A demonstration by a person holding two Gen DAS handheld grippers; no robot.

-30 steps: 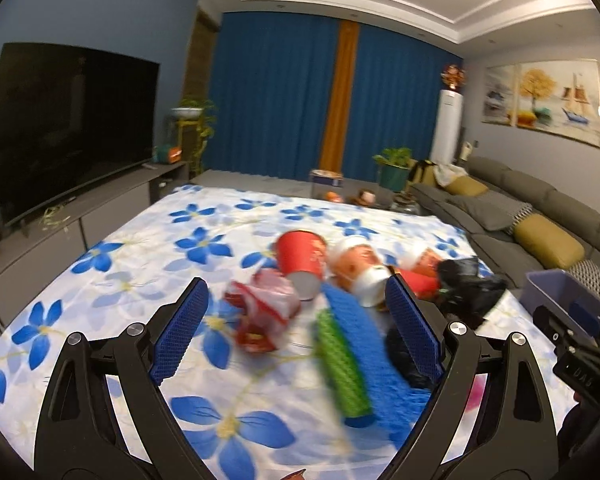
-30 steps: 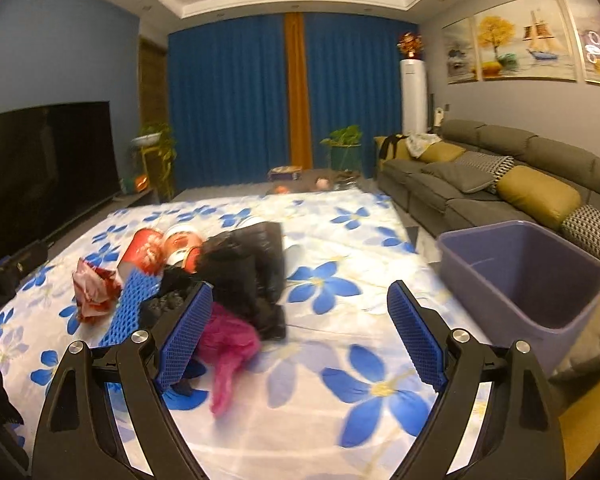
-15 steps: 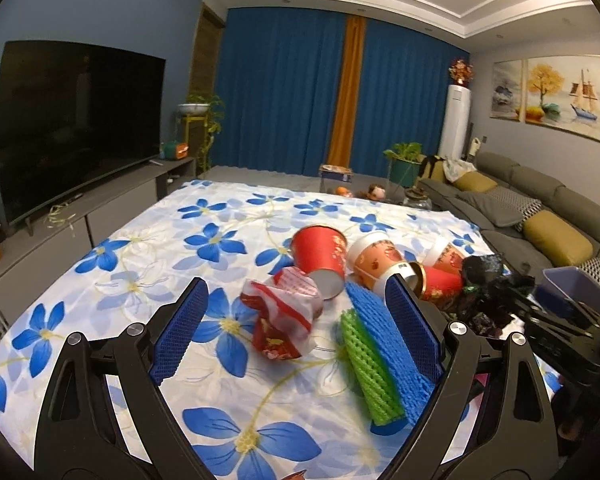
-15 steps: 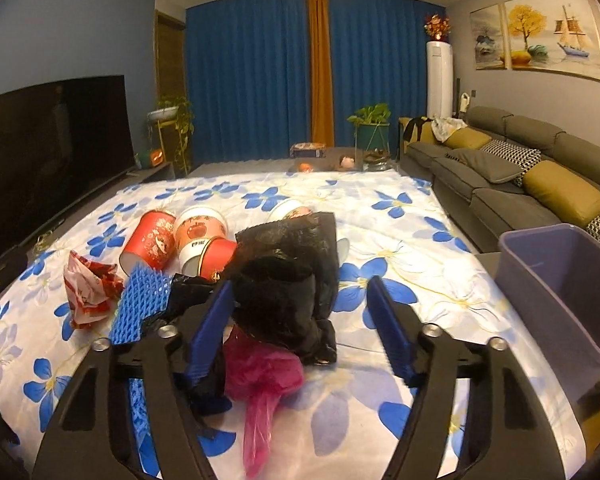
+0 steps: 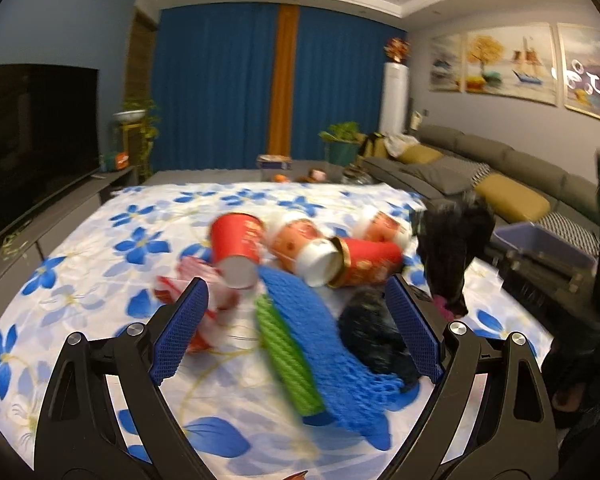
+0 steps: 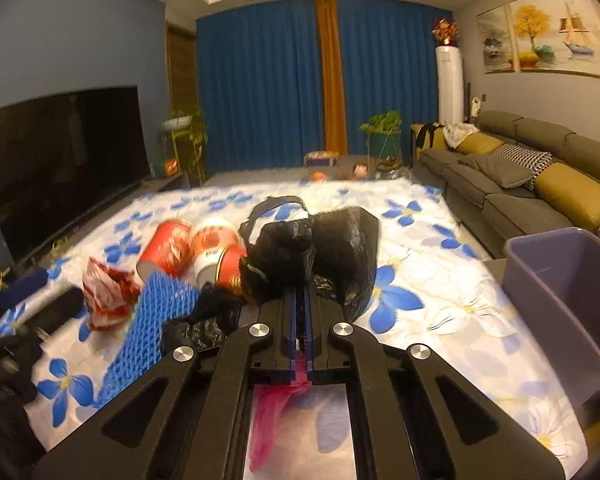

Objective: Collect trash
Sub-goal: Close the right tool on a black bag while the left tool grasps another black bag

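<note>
Trash pile on the flowered sheet (image 6: 400, 300), spread over a low surface in a living room. Right claw (image 6: 299, 300) clenched tight, pads together, pinching the black plastic bag (image 6: 340, 248) at its near edge; bag crumpled, glossy, bulging, one handle loop sticking up at the back. Pink plastic film (image 6: 268, 412) trailing under the same claw, caught between the pads too as far as visible. Left claw (image 5: 296, 332) released, wide apart, nothing between the pads, hovering over the blue foam net (image 5: 312, 328) and green foam net (image 5: 284, 356) lying side by side. Several paper cups (image 5: 236, 248) tipped on their sides just behind the nets, red and orange prints, white insides showing, touching each other. Crumpled red-and-white wrapper (image 6: 108, 292) left of the nets. Second small black bag (image 5: 372, 340) beside the blue net, blurred. Purple bin (image 6: 572, 288) off the sheet's right edge, beside the sofa (image 6: 520, 176).
</note>
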